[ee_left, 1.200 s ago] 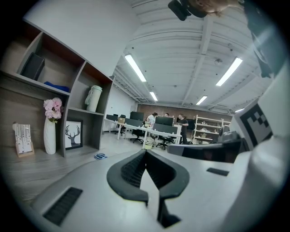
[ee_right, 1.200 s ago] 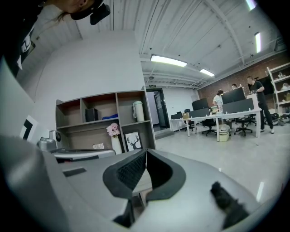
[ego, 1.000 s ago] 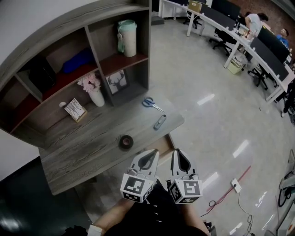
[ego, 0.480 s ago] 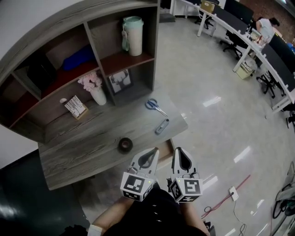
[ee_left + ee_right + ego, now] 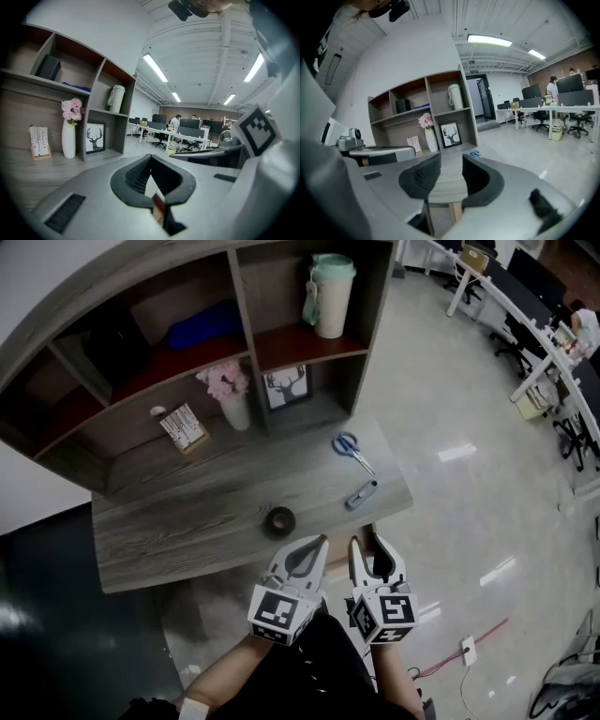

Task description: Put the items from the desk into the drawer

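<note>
- The right gripper (image 5: 451, 160) has just been opening its jaws. They now stand apart with nothing between them, only bare desk (image 5: 187, 521) beyond.
- The left gripper (image 5: 150, 157) has its jaws together and is empty.
- Both grippers have edged toward the desk's front edge over the last second. This is probably the approach for a first pick.
- Loose on the desk are three items: one tape roll (image 5: 279, 520), one grey utility knife (image 5: 361, 494) and one pair of blue-handled scissors (image 5: 349, 446).
- The drawer cannot be made out clearly.

One scissors (image 5: 349, 446), one tape roll (image 5: 279, 519), one small grey cutter (image 5: 361, 494).
</note>
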### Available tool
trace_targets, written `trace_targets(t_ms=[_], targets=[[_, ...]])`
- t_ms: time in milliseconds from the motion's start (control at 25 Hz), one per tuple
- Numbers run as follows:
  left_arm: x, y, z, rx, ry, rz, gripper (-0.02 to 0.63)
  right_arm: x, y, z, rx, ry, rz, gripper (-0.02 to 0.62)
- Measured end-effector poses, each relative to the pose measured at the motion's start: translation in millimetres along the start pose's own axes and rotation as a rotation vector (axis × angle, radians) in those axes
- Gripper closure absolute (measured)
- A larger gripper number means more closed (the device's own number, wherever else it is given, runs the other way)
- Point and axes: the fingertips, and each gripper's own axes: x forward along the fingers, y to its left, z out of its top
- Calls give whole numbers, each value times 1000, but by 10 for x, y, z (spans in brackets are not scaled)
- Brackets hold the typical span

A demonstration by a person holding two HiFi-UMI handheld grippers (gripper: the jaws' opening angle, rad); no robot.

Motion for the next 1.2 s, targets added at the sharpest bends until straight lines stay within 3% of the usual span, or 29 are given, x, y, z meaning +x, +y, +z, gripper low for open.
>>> trace_targets(t_ms=[320, 560, 840, 1200], targets=[[-303, 606, -171, -12, 42, 129, 597, 392, 651, -258, -58, 127, 193, 353], [-508, 965, -225, -27, 70, 228, 597, 613, 976, -444, -115, 202, 267, 249], [-612, 1213, -391, -54, 78, 270, 597, 848, 1224, -669, -188, 295, 338, 242], [-554, 1439, -530, -82, 61, 286, 597, 1123, 1262, -862, -193, 321, 326, 242]])
